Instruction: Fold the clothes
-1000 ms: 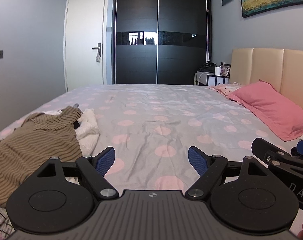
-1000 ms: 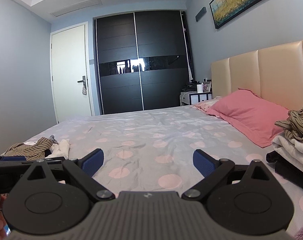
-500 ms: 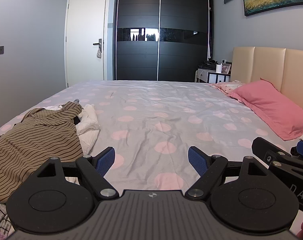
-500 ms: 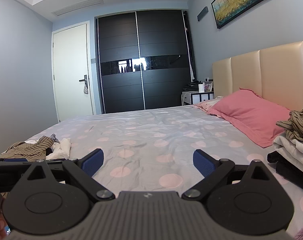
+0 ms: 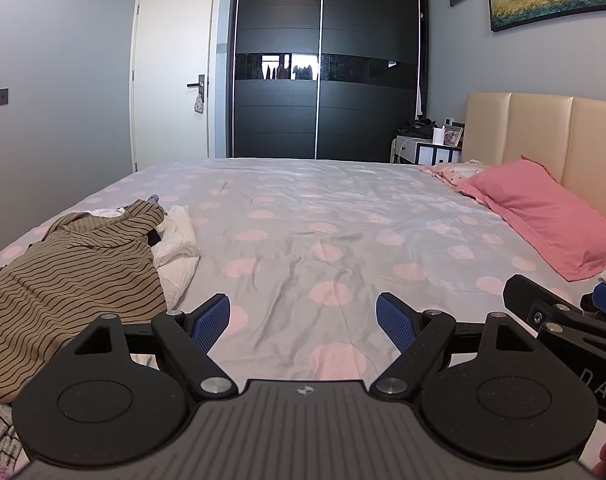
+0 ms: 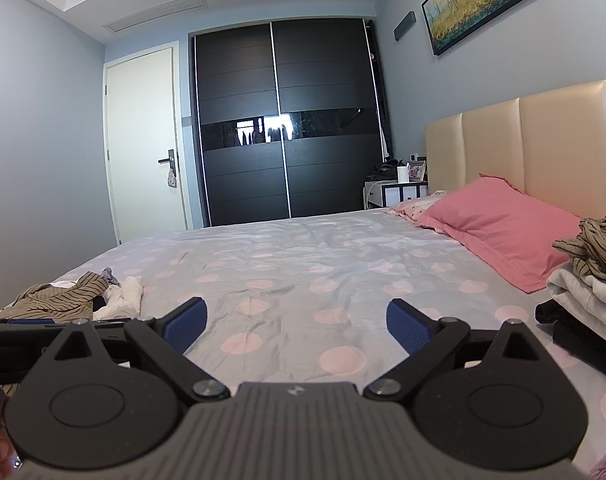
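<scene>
Left wrist view: the left gripper (image 5: 303,316) hovers with its jaws spread wide and empty above the dotted bedsheet (image 5: 327,240), probably because no garment has been picked yet. Just to its left, near, lies the brown striped garment (image 5: 63,280), spread loosely over a white garment (image 5: 179,240), seemingly the unfolded pile within easy reach. The right gripper (image 6: 297,322) is likewise agape and holds nothing. At the near right sits a stack of folded clothes (image 6: 587,284) beside the pink pillow (image 6: 499,228), apparently kept apart from the unfolded ones, leaving the middle free for folding.
</scene>
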{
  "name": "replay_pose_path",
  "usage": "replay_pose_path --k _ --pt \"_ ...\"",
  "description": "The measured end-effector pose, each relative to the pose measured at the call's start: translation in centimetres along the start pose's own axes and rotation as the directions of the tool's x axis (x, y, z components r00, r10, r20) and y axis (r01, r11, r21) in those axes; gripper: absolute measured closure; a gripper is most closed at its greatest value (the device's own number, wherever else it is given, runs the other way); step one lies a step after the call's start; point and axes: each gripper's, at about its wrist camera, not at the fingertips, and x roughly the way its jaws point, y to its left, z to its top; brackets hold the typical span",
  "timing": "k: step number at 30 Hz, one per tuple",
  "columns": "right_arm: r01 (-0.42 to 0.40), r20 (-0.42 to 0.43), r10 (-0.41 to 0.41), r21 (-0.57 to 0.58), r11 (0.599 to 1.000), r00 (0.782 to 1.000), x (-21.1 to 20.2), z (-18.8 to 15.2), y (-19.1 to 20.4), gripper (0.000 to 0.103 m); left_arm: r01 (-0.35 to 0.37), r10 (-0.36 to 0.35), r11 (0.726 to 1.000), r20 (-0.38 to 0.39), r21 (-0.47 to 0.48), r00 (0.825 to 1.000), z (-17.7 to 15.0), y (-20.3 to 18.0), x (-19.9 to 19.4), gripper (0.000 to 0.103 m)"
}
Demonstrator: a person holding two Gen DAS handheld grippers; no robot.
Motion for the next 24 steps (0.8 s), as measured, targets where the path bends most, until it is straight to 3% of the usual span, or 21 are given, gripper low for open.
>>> replay_pose_path --k 24 --pt "-0.011 -0.035 0.011 -0.017 1.000 0.999 0.23 -0.21 0.29 0.005 0.007 -0.007 1.000 -0.030 0.026 1.000 -0.35 0.35 0.19 0.023"
